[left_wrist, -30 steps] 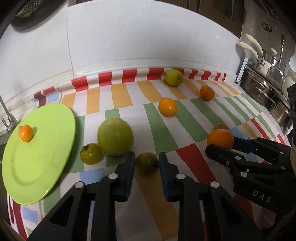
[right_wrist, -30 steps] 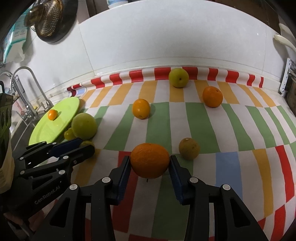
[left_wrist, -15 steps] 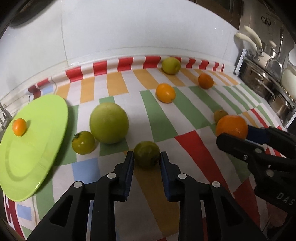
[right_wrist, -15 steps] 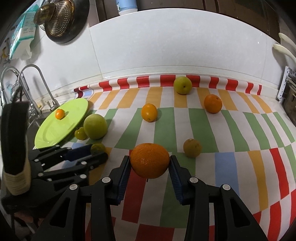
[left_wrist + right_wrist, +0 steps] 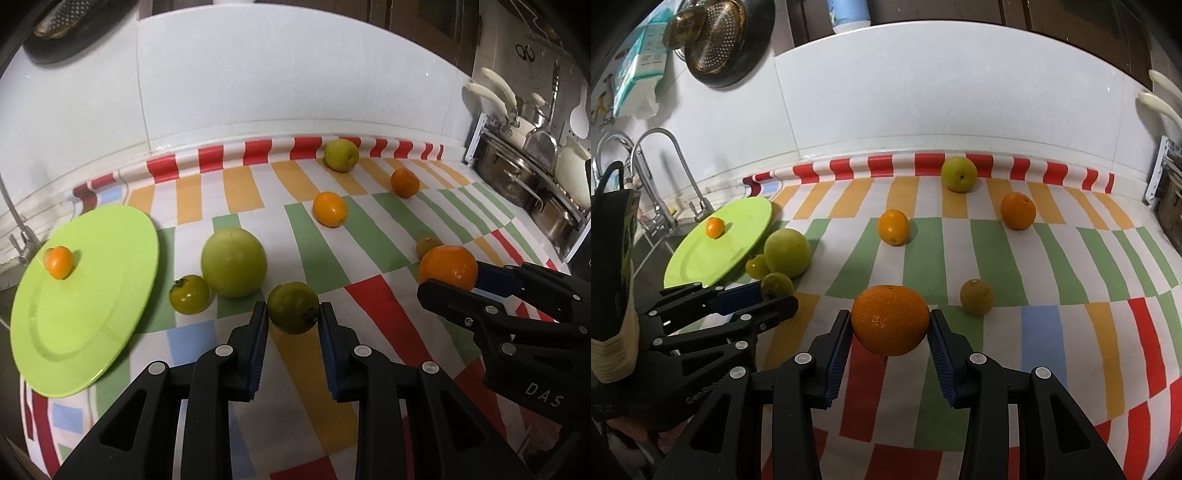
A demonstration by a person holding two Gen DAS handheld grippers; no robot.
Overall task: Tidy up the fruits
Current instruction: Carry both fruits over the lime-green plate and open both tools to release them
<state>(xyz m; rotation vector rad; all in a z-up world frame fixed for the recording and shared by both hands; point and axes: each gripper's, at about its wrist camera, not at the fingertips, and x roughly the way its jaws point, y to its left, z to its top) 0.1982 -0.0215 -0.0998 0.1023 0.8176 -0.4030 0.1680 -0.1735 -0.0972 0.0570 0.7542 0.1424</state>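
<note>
Both jaws clench fruit: left gripper (image 5: 293,314) grips a green tomato (image 5: 292,307), right gripper (image 5: 889,325) a large orange (image 5: 889,319), seemingly lifted off the striped cloth (image 5: 960,258). Only the right view shows the faucet (image 5: 661,162) behind the green plate (image 5: 701,258).

right gripper (image 5: 891,328) | fingers clamp orange (image 5: 890,319) | above striped cloth (image 5: 997,258)
</note>
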